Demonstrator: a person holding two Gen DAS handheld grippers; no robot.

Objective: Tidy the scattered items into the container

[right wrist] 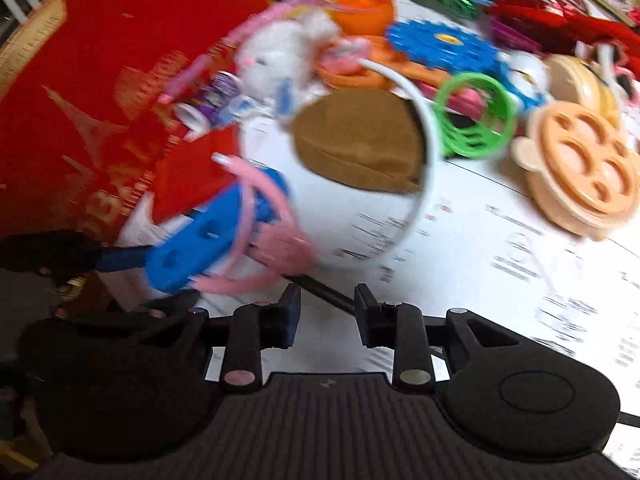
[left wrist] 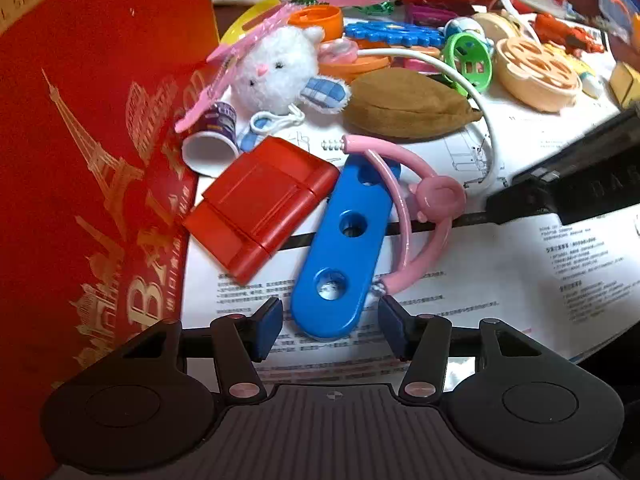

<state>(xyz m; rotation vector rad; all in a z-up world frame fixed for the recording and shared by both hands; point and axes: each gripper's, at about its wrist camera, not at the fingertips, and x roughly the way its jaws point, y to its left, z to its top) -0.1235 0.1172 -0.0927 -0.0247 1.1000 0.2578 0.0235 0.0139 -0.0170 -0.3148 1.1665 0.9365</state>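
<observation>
A: Starting at the left, what's there?

B: A big red box (left wrist: 88,168) with gold tower print fills the left side. Its wall runs along the left edge of the printed paper sheets (left wrist: 500,272) that carry the clutter.

A: And next to it?

B: A small white cup (left wrist: 210,142) lies tipped on its side against the box. Just right of it is a white plush cat (left wrist: 276,70), and nearer the camera a flat red case (left wrist: 260,200) resting on the paper.

A: Where's the left gripper (left wrist: 328,322)?

B: Low at the near edge, fingers spread and released. The near end of a blue bar with three holes (left wrist: 344,248) lies between the blue pads (left wrist: 266,326), apart from both.

A: Anything on the bar?

B: A pink curved toy (left wrist: 416,200) lies across its right side, touching it.

A: Farther right?

B: A brown pouch (left wrist: 404,104) sits behind, with a white cable (left wrist: 486,120) looping past it. Then a green ring (left wrist: 470,60) and a peach round tray (left wrist: 538,70) toward the far right corner.

A: The right gripper (right wrist: 328,316)?

B: Its view is blurred. The fingers stand apart with nothing between them, over the paper, just right of the blue bar.
</observation>
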